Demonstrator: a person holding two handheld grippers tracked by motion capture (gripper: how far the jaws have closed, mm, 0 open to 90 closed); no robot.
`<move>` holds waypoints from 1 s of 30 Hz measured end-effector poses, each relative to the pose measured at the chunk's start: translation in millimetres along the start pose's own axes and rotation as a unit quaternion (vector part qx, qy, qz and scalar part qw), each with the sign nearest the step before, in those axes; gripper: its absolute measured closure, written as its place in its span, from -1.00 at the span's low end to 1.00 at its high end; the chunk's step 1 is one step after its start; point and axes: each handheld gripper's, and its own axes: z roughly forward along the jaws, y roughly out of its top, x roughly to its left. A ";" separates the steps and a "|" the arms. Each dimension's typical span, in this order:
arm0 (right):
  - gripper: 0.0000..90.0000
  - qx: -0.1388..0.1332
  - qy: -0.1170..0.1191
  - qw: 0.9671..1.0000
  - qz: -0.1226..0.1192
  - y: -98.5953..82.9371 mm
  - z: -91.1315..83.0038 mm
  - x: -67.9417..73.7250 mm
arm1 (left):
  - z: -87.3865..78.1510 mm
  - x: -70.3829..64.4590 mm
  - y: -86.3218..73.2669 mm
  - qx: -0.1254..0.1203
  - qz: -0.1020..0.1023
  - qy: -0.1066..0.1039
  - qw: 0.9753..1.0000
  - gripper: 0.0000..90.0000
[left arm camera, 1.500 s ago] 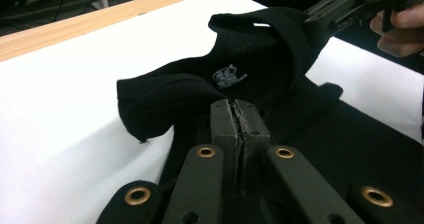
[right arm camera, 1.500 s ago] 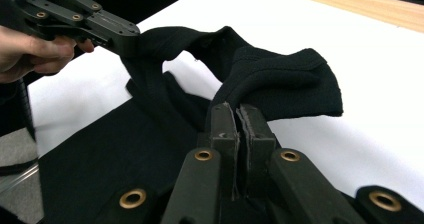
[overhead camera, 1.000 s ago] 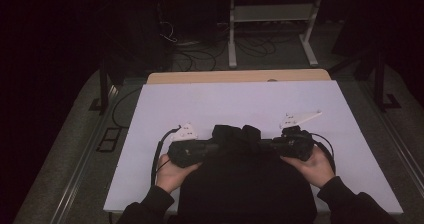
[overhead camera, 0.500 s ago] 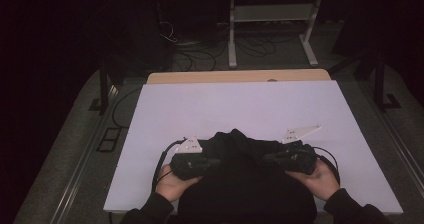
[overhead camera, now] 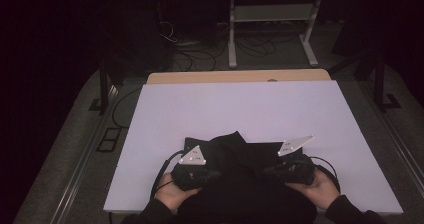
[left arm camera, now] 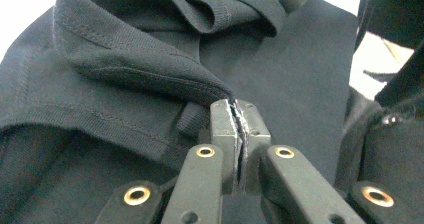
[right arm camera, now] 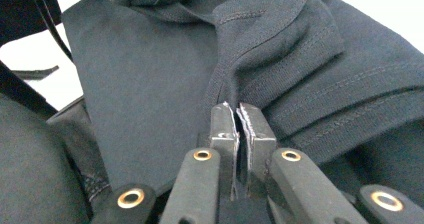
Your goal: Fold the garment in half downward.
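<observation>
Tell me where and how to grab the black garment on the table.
Grip the black garment at its stitched, folded hems near each side, coming in low from the near edge of the table. The doubled hem gives a firm ridge; the left gripper and right gripper are each pinched on such a fold.

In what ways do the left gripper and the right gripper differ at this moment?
The left gripper nips a hemmed fold running to its left; the right gripper nips one running to its right. The left's grey plate lies flatter, the right's tilts up. Both are shut on the black garment.
</observation>
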 end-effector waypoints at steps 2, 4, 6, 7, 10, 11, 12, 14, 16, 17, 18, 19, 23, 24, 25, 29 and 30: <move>0.87 0.006 0.004 1.000 0.000 -1.7 1.7 1.5 | 0.2 -0.8 -2.0 0.005 0.001 -0.003 1.000 0.94; 0.87 0.012 0.007 1.000 -0.006 -3.5 3.2 3.0 | 1.6 -1.6 -4.1 0.012 0.002 -0.004 1.000 0.94; 0.87 0.019 0.011 1.000 -0.004 -5.3 4.9 4.6 | 2.7 -1.8 -5.6 0.019 0.003 -0.007 1.000 0.94; 0.87 0.024 0.012 1.000 -0.005 -6.3 5.7 5.5 | 3.1 -2.3 -6.0 0.020 0.004 -0.007 1.000 0.94; 0.87 0.033 0.014 0.999 -0.007 -9.1 8.4 8.1 | 3.6 -4.7 -7.0 0.025 0.006 -0.008 1.000 0.94; 0.87 0.036 0.013 0.999 -0.007 -9.7 8.8 9.0 | 3.8 -5.6 -7.6 0.026 0.005 -0.009 1.000 0.94; 0.87 0.037 0.013 0.999 -0.009 -10.2 9.0 9.4 | 3.7 -6.0 -8.2 0.028 0.006 -0.010 1.000 0.94; 0.87 0.036 0.016 0.999 -0.008 -10.7 8.6 10.5 | 3.5 -6.7 -9.8 0.032 0.007 -0.010 0.999 0.94; 0.87 0.037 0.016 0.999 -0.008 -11.2 7.4 11.6 | 3.0 -7.4 -11.3 0.035 0.007 -0.011 0.999 0.94; 0.87 0.037 0.017 0.999 -0.008 -11.6 7.2 12.1 | 2.8 -7.5 -11.8 0.037 0.006 -0.012 0.999 0.93; 0.87 0.037 0.017 0.999 -0.008 -12.1 7.0 13.0 | 2.7 -7.5 -12.5 0.038 0.006 -0.012 0.999 0.93; 0.87 0.037 0.017 0.999 -0.010 -12.7 6.9 13.4 | 2.4 -7.7 -13.0 0.038 0.006 -0.012 0.999 0.93; 0.86 0.041 0.017 0.999 -0.010 -14.5 6.5 15.2 | 1.0 -9.9 -14.2 0.039 0.009 -0.015 0.999 0.93; 0.86 0.040 0.017 0.999 -0.009 -15.0 6.4 15.6 | 0.9 -10.8 -14.8 0.040 0.007 -0.015 0.999 0.93; 0.86 0.041 0.017 0.999 -0.008 -15.4 6.0 15.9 | 0.9 -11.6 -15.5 0.042 0.006 -0.016 0.999 0.93; 0.86 0.040 0.017 0.999 -0.006 -17.2 4.8 17.2 | 0.7 -13.1 -16.9 0.044 0.007 -0.017 0.999 0.93; 0.85 0.041 0.018 0.999 -0.006 -17.8 4.7 17.5 | 0.6 -12.6 -16.9 0.045 0.010 -0.018 0.999 0.93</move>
